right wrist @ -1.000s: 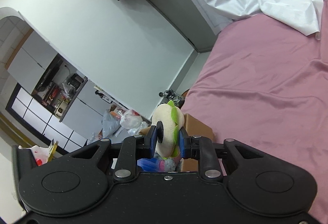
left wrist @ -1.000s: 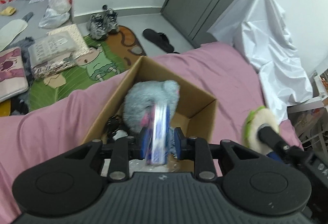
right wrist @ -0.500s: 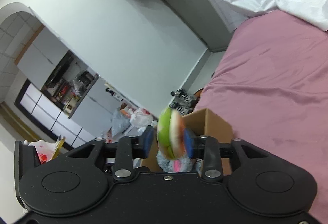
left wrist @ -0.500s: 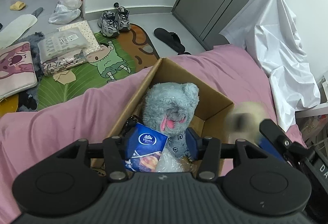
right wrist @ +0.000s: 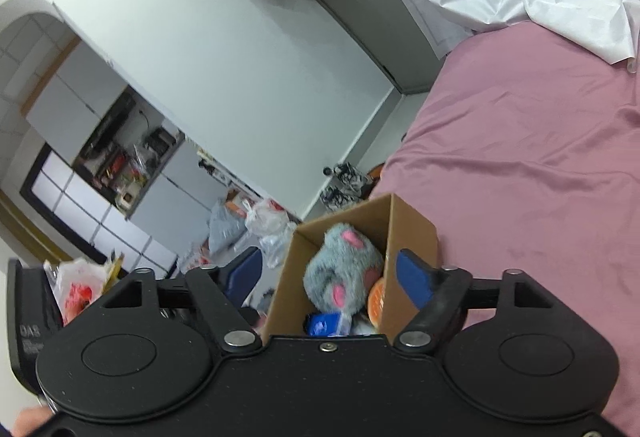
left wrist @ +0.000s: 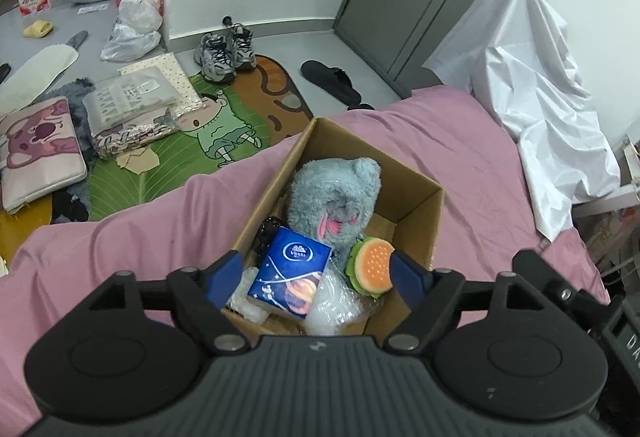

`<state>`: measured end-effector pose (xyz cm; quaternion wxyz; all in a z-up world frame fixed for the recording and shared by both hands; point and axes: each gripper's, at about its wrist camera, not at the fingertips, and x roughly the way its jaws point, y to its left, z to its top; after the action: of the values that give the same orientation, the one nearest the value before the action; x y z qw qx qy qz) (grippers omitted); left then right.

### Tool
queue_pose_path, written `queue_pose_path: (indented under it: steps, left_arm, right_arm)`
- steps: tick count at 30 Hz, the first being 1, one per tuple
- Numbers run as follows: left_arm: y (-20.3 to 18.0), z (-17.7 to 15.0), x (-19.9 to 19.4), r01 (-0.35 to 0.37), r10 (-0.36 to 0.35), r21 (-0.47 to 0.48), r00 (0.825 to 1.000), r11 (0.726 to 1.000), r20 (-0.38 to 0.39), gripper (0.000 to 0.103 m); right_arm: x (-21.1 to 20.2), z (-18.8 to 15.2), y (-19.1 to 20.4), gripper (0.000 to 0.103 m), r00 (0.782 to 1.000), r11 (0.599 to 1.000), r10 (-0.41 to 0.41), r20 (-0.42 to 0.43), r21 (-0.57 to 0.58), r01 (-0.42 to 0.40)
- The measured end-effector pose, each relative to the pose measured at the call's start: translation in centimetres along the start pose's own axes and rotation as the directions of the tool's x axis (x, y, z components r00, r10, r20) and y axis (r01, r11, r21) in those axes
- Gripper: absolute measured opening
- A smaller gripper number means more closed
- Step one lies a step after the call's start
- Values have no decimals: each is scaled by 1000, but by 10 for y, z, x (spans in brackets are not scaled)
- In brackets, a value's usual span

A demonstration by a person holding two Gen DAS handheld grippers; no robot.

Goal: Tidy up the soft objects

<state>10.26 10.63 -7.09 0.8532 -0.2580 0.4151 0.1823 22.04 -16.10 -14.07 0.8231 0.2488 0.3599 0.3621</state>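
We see the cardboard box sitting on the pink bed sheet; inside it the grey plush stands at the far end, the blue tissue pack lies near and to the left, and the burger plush rests near and to the right, touching the grey plush; our left gripper hangs over the box's near edge with its tongs spread and empty; our right gripper is likewise spread wide, holding nothing, above the same box
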Motion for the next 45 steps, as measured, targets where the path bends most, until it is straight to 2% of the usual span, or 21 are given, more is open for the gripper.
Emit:
queue_pose_path:
  steps: [4, 6, 14, 19, 23, 31, 45]
  left_arm:
    - [-3, -5, -11, 17, -17, 29, 1000, 999, -5, 87]
    - [-4, -8, -18, 10, -10, 48, 1000, 999, -8, 92]
    - [-7, -15, -40, 20, -19, 130, 1000, 991, -3, 98]
    - [-8, -21, -53, 26, -27, 168, 1000, 985, 0, 99]
    - [-5, -23, -67, 43, -43, 177, 999, 983, -3, 99]
    - [-8, -30, -94, 54, -64, 263, 998, 963, 30, 99]
    - [5, -43, -128, 90, -113, 296, 992, 951, 61, 102]
  right_arm:
    - [-14, 0, 3, 80, 999, 1000, -29, -31, -7, 29]
    - [-20, 1, 7, 89, 998, 999, -52, -30, -17, 52]
    - [-48, 1, 18, 96, 992, 991, -120, -23, -64, 118]
    - [-73, -3, 24, 103, 990, 987, -140, 17, -76, 141]
    - [-87, -5, 33, 103, 986, 980, -161, 30, -115, 164]
    - [-97, -14, 50, 103, 976, 963, -217, 13, -163, 216]
    - [-123, -27, 51, 103, 963, 952, -269, -10, -155, 265]
